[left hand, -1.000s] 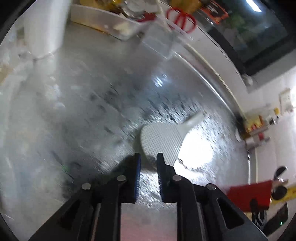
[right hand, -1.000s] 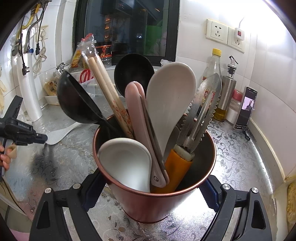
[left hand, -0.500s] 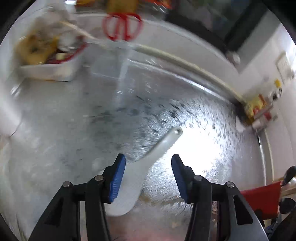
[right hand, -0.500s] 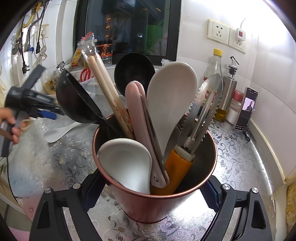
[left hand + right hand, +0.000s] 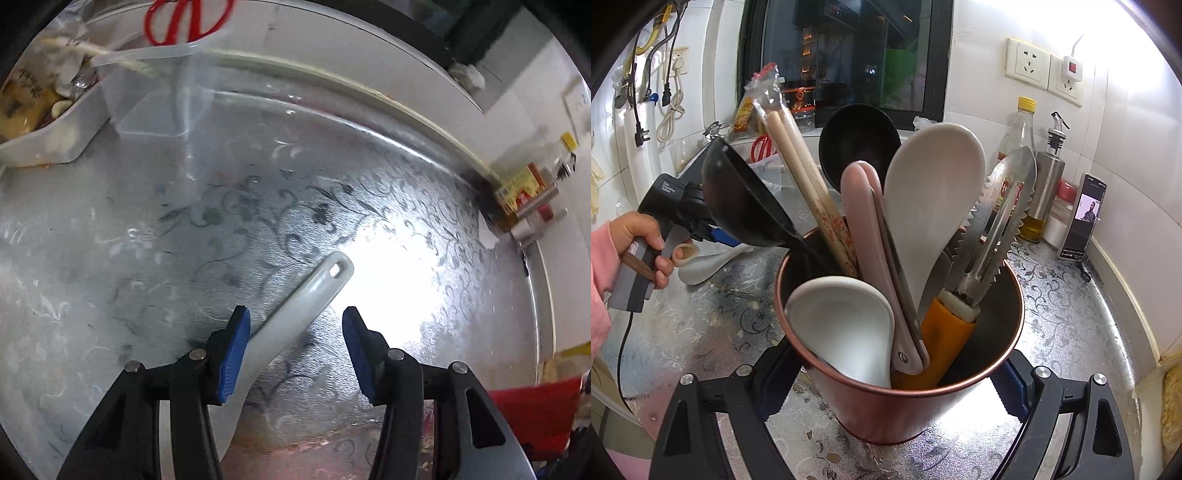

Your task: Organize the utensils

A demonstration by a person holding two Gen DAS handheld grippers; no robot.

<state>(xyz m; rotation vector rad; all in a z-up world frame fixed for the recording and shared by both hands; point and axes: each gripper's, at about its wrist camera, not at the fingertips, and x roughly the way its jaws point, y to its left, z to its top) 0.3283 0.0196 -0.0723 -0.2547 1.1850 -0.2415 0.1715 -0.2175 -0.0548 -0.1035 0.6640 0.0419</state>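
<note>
Now the left gripper [image 5: 295, 325], jaws apart, straddles the paddle [image 5: 295, 317] lying on the counter [image 5: 258, 184], so closing on its handle comes next, while the right gripper [image 5: 886, 384] clamps the holder [image 5: 897, 402].

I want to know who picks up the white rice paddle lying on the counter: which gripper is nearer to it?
Left. The left gripper hangs open right over the rice paddle, its handle between the fingers. The right gripper is farther off, shut on the copper cup.

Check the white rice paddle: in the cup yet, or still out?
Out. The paddle lies flat on the counter, its handle between the open left claw pads, untouched.
</note>
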